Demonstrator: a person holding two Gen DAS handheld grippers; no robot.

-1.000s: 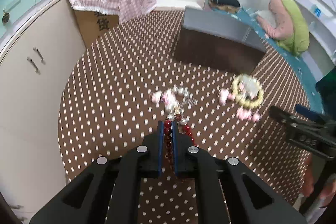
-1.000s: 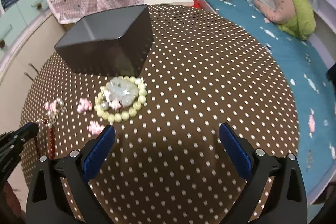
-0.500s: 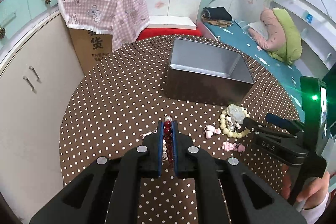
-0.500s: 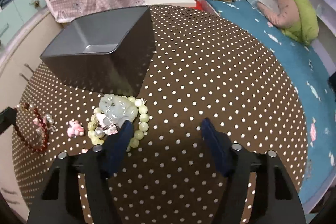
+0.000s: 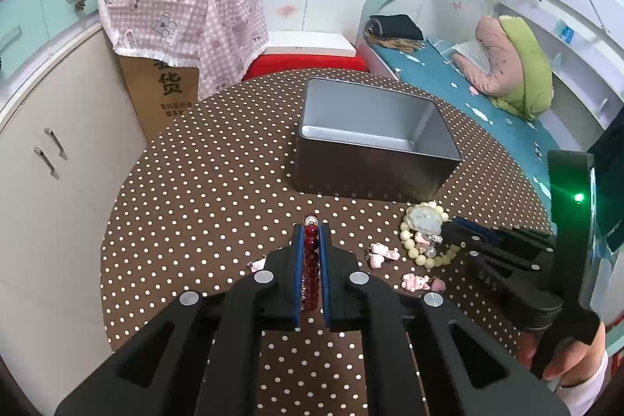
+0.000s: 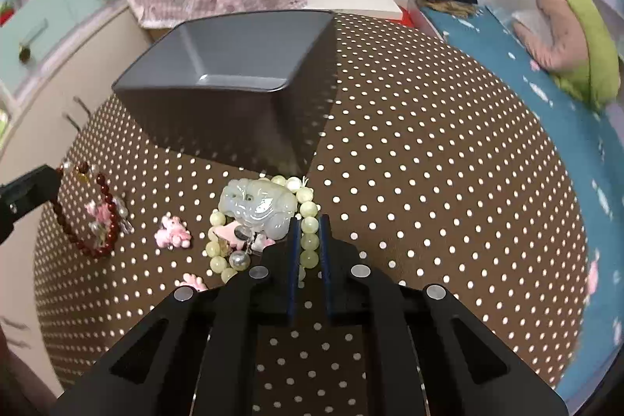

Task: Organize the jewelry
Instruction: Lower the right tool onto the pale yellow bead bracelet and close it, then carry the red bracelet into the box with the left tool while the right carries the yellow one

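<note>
My left gripper (image 5: 311, 232) is shut on a dark red bead bracelet (image 5: 311, 252), lifted above the table; the bracelet hangs from it in the right wrist view (image 6: 99, 221). My right gripper (image 6: 310, 225) is shut on a pale green bead bracelet (image 6: 308, 217) that carries a jade carved pendant (image 6: 255, 207) and lies on the table; it also shows in the left wrist view (image 5: 423, 234). An open grey metal box (image 5: 374, 139) stands just behind the jewelry, also in the right wrist view (image 6: 234, 73).
Small pink charms (image 5: 382, 254) (image 6: 171, 232) lie on the brown dotted round table (image 6: 429, 162). A covered cardboard box (image 5: 171, 80) and cabinets stand left. A bed (image 5: 468, 96) runs along the right.
My right gripper moved in and closed on the green bead bracelet. My left gripper rose with the red bracelet and shifted toward the box.
</note>
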